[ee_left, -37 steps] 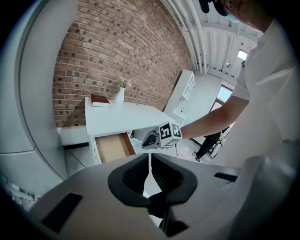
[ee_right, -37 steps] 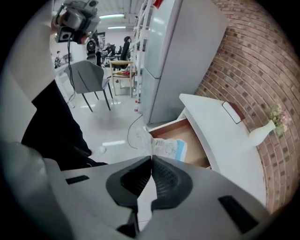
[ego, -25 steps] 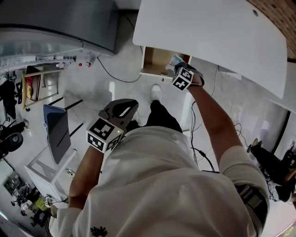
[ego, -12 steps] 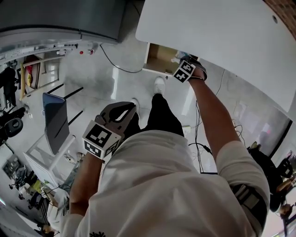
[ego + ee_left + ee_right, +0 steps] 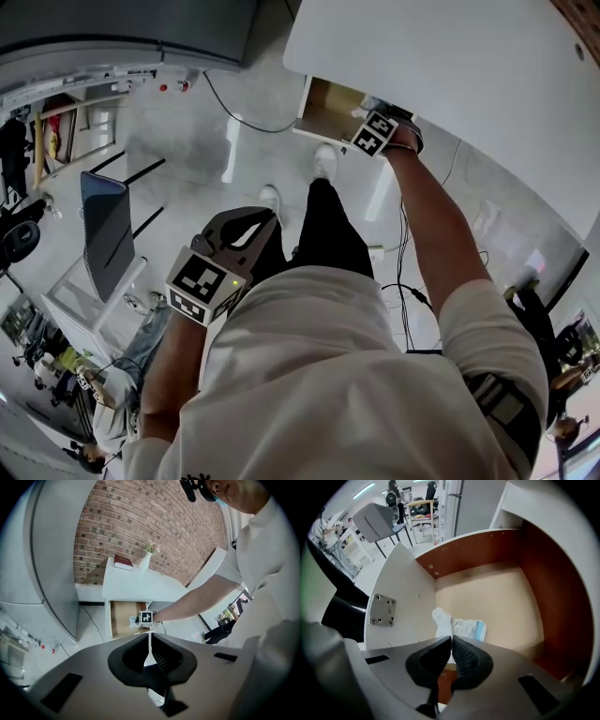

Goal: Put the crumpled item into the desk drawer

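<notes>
The desk drawer (image 5: 325, 105) stands pulled out beneath the white desk top (image 5: 450, 66); in the right gripper view its tan bottom (image 5: 492, 595) and red-brown walls fill the frame. My right gripper (image 5: 367, 120) reaches over the drawer's front corner. Its jaws (image 5: 451, 641) are shut on the crumpled item (image 5: 461, 627), a white and pale blue wad hanging just above the drawer bottom near the left wall. My left gripper (image 5: 255, 220) is held by my waist, shut and empty, well away from the drawer. From the left gripper (image 5: 150, 641) view the open drawer (image 5: 121, 619) shows far ahead.
A grey-backed chair (image 5: 105, 234) stands to the left on the pale floor. A grey cabinet (image 5: 122, 37) lies at the upper left, with cables (image 5: 234, 122) trailing on the floor. A red book (image 5: 123, 563) and a white vase (image 5: 145, 560) sit on the desk.
My right gripper has pushed farther in over the open drawer with the crumpled item still in it. The left gripper has stayed by my waist.
</notes>
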The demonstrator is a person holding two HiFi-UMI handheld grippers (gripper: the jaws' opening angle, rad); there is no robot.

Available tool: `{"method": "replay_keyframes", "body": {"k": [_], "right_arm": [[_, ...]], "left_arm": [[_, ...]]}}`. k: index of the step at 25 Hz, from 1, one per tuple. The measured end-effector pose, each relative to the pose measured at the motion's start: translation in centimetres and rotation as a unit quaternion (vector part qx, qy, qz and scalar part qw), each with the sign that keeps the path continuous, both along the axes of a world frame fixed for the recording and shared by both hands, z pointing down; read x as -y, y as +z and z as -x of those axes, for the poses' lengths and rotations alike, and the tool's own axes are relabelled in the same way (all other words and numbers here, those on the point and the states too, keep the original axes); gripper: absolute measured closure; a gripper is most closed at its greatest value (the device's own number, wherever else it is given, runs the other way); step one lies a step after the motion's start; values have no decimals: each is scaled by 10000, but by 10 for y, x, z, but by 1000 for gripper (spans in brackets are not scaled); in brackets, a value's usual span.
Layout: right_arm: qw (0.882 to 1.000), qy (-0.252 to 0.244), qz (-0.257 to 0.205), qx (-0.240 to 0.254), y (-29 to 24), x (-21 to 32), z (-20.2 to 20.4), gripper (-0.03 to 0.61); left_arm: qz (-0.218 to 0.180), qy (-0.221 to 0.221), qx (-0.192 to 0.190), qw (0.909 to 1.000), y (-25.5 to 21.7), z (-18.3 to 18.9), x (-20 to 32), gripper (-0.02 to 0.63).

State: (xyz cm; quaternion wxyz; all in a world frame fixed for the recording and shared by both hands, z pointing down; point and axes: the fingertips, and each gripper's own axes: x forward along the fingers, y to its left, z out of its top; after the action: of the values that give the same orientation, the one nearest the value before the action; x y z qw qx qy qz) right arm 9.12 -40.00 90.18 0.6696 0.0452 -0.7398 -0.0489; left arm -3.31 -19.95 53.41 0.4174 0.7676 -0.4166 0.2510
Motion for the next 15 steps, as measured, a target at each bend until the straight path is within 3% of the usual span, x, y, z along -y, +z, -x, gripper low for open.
{"method": "replay_keyframes", "body": {"k": [7,15], "right_arm": [[9998,-148,141,-79,6,-3,3,529],[9998,30,173,-12,-11,-6,4,508]], "left_arm": [[-11,-79,-29,10000,2,8,2,580],[-116,-16,-108,9999,-4,17,0,580]]}}
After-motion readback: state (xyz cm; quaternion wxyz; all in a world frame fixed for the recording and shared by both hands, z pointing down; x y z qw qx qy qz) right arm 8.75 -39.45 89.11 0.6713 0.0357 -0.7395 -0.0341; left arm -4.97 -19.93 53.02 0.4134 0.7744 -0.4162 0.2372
